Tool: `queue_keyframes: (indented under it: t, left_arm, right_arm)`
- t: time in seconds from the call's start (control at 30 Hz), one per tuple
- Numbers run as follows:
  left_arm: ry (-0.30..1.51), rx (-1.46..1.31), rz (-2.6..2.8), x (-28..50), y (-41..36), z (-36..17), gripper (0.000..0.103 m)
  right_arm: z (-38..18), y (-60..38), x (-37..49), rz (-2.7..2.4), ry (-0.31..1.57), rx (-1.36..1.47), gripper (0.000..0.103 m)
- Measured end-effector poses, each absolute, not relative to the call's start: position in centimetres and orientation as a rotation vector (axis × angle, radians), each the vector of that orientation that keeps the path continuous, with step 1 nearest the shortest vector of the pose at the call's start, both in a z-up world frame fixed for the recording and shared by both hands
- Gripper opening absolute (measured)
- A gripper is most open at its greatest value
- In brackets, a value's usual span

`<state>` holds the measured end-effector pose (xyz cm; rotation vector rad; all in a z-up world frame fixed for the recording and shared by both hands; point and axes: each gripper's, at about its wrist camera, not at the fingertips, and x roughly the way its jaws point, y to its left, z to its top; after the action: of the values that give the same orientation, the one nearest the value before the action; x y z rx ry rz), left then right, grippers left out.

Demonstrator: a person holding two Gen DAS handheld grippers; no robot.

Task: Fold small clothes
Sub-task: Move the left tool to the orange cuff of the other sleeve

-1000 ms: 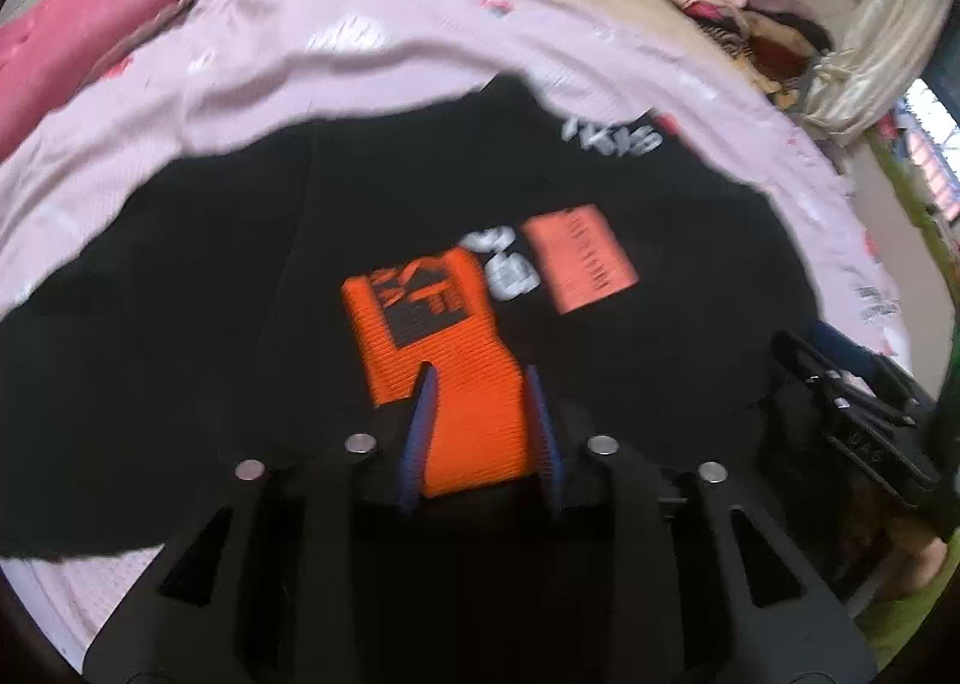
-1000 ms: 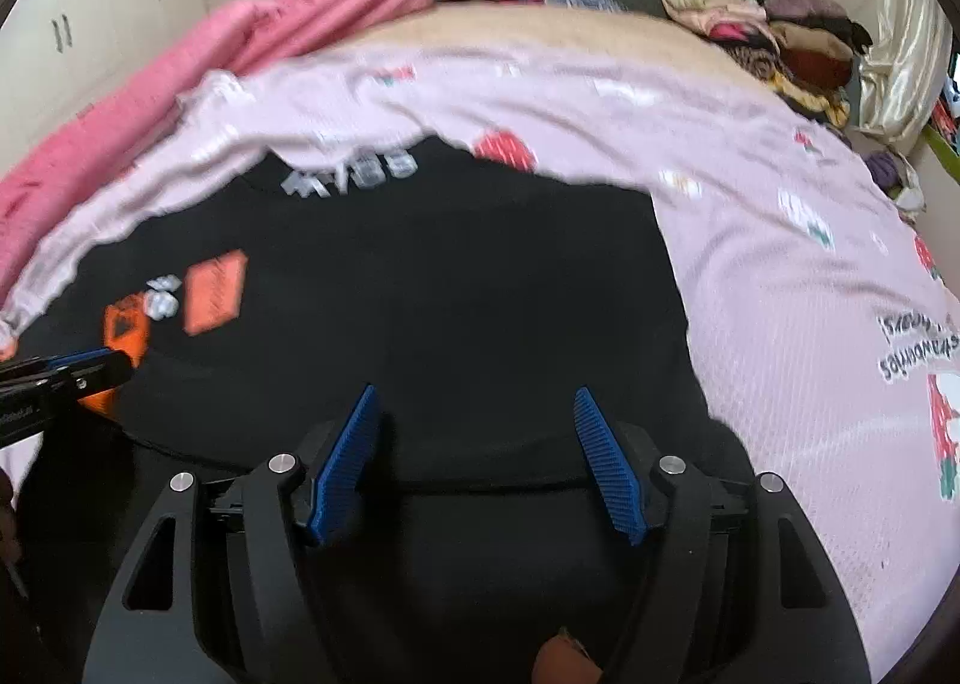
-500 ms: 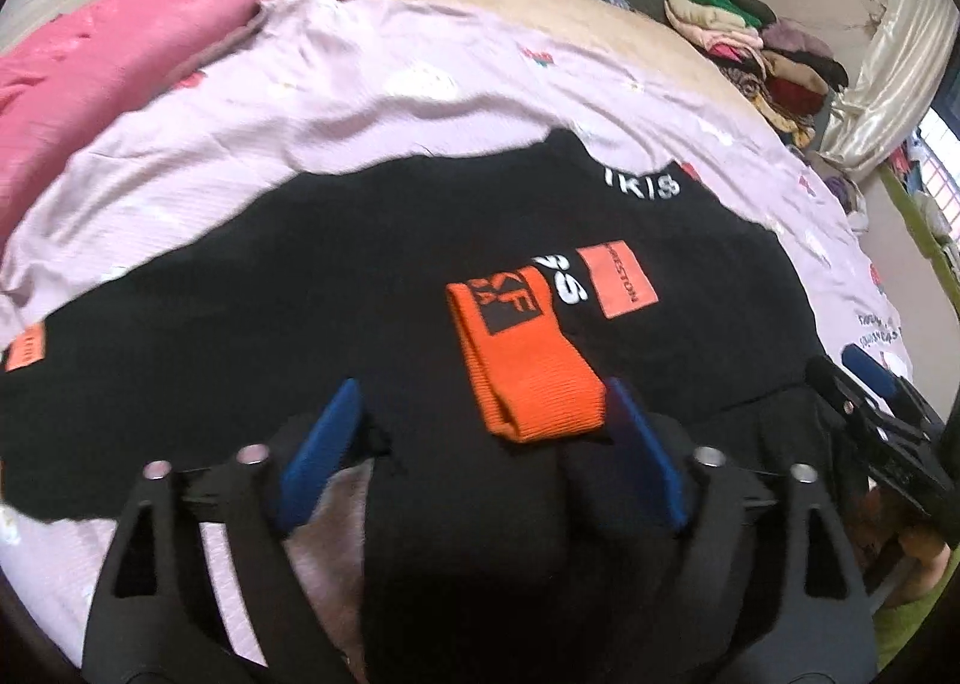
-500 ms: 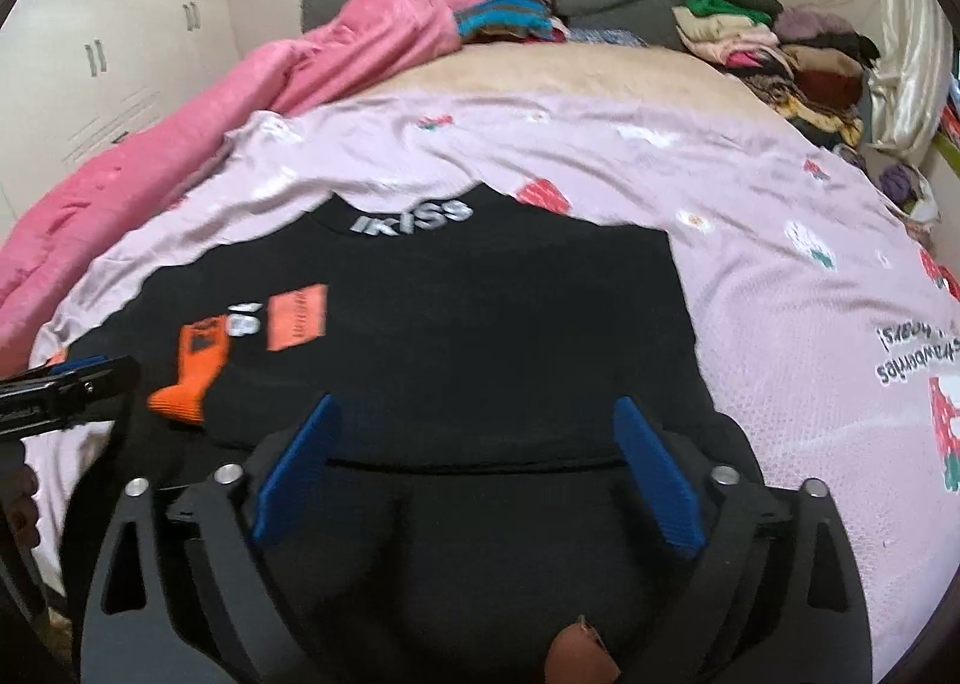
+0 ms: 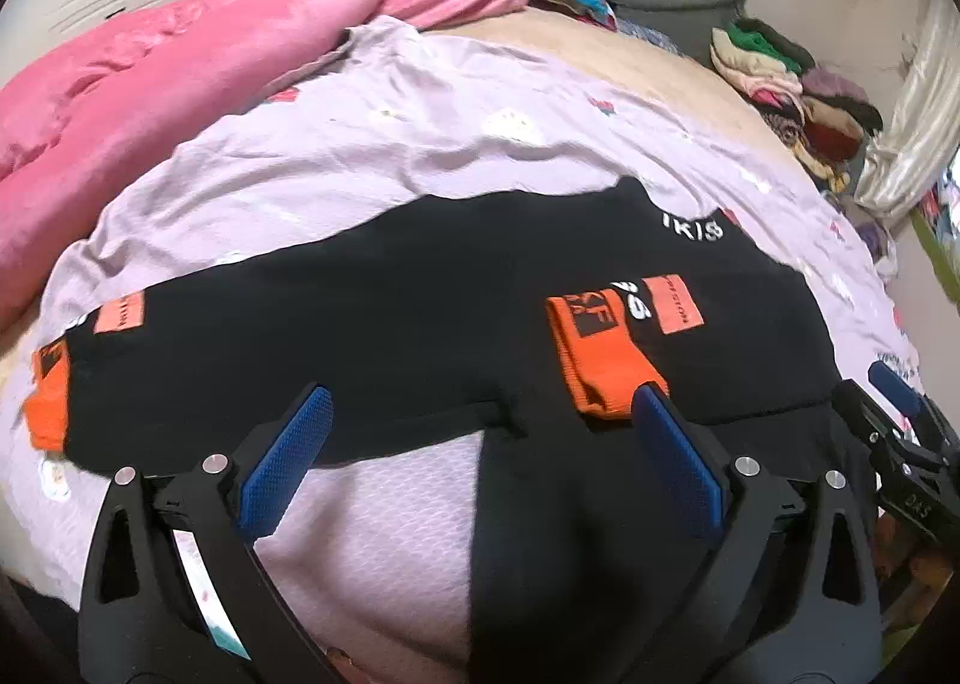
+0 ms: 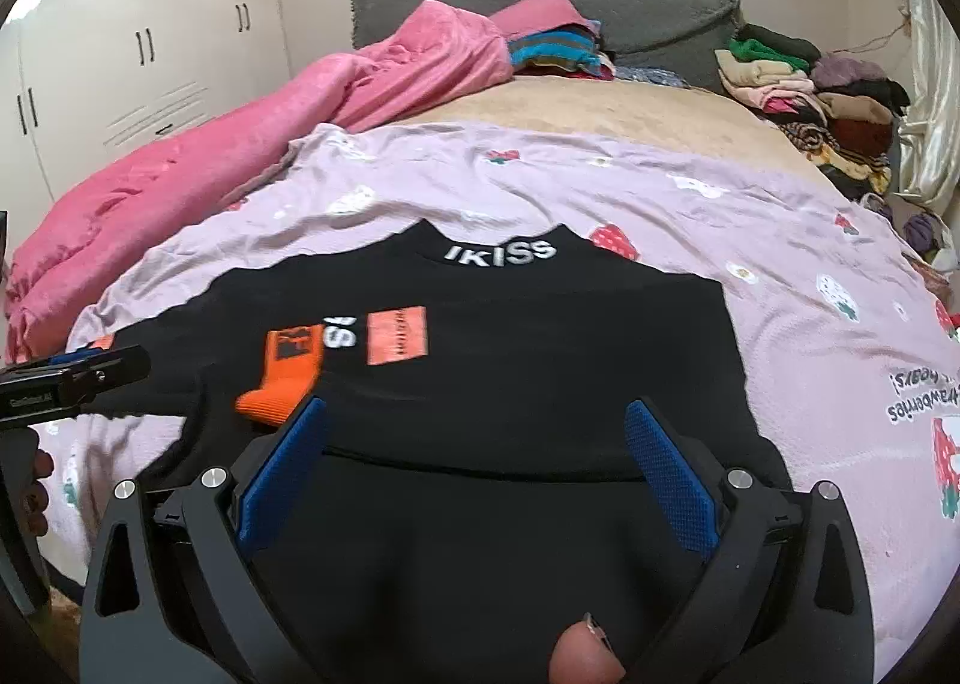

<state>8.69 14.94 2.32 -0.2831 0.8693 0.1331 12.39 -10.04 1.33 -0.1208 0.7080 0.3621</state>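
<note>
The black long-sleeved top with orange cuffs (image 6: 516, 360) lies flat on the lilac strawberry-print sheet (image 6: 780, 240) of the bed. One sleeve is folded across the chest, its orange cuff (image 5: 600, 360) beside the orange patch; the other sleeve (image 5: 48, 396) is spread out sideways, so I judge the fold barely begun. My left jaws (image 5: 474, 444) and right jaws (image 6: 474, 462) have just been opening and now gape empty. One top, two cuffs.

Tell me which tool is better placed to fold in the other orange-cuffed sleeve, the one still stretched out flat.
Left, likely. That unfolded black sleeve with the orange cuff lies on the left tool's outer side; the right tool hovers over the shirt's body. Both stand open and empty.
</note>
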Motion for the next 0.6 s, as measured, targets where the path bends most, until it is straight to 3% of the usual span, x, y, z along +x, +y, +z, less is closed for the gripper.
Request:
queue_keyframes:
  t: [0.6]
  left_arm:
    - [0.811, -0.391, 0.346, 2.8, 23.2, 2.9, 0.093]
  right_arm:
    - [3.8, -1.5, 9.0, 0.532, 0.648, -0.201, 0.098]
